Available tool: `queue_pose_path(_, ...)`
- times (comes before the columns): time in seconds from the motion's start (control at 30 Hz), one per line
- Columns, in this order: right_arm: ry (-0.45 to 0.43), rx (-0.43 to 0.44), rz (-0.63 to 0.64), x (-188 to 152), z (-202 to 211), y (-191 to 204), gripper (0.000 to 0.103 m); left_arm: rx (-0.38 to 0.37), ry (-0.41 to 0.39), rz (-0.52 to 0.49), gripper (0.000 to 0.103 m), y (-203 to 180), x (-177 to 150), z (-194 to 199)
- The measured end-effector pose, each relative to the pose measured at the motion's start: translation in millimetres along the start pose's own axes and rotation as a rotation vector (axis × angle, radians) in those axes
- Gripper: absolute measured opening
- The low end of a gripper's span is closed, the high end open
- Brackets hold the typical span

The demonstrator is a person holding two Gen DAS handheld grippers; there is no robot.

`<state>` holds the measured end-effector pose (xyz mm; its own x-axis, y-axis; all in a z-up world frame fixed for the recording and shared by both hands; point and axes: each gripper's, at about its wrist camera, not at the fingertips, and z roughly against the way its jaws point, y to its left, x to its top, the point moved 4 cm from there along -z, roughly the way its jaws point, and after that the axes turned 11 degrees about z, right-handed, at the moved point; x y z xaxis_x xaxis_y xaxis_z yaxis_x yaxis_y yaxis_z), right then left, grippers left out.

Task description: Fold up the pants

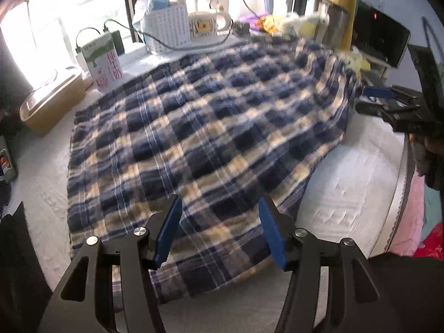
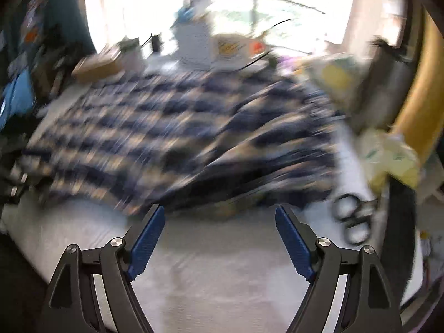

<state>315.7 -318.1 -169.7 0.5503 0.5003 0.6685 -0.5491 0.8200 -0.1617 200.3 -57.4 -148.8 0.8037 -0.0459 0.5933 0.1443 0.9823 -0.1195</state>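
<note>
Pants [image 1: 194, 127]: soft woven cloth, matt, blue, cream and yellow plaid, lightly rumpled. Counter [image 1: 347, 183] cover: white textured fabric, matt. Left gripper [image 1: 219, 222]: matt black plastic arms, ribbed blue pads, bright metal pivot pins. Basket [image 1: 166, 30]: white perforated plastic. Milk carton [image 1: 104, 61]: printed paperboard, slight sheen. Scissors [image 2: 352, 219]: black plastic handles.

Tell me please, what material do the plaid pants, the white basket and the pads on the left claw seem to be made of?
Plaid pants: probably soft woven cotton or flannel; matte, lying in loose wrinkles.
White basket: likely moulded plastic; stiff walls with a regular grid of small holes.
Pads on the left claw: apparently blue rubber or plastic with a ribbed face, mounted on black arms that could be metal or hard plastic.
</note>
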Motion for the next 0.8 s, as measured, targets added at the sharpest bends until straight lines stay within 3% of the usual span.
queue_pose_path(0.07, -0.005, -0.013, -0.096, 0.1, -2.5, -23.2, 0.056, 0.0, -0.019, 0.013, 0.058, 0.4, 5.5, 2.0)
queue_pose_path(0.17, -0.017, -0.01, -0.222, -3.2, -8.7, -46.8, 0.042, 0.01, -0.02, 0.025, 0.058, 1.8, 10.1, -0.6)
queue_pose_path(0.4, -0.012, -0.025, -0.246, 2.4, -25.7, -46.8, 0.038, 0.011, 0.003, 0.011, 0.058, -7.1, 12.7, -7.4)
queue_pose_path(0.43, -0.008, -0.039, -0.239, 2.9, -26.2, -46.9, 0.036, 0.01, 0.003, 0.008, 0.058, -8.1, 13.0, -7.6)
queue_pose_path(0.57, 0.009, -0.104, -0.19, -1.9, -29.3, -43.5, 0.005, 0.011, 0.01, 0.009, 0.058, -7.5, 12.6, -10.8)
queue_pose_path(0.8, 0.042, -0.121, -0.2, -21.0, -21.3, -44.1, 0.002, 0.043, 0.043, 0.056, 0.058, 11.1, 3.8, -24.3)
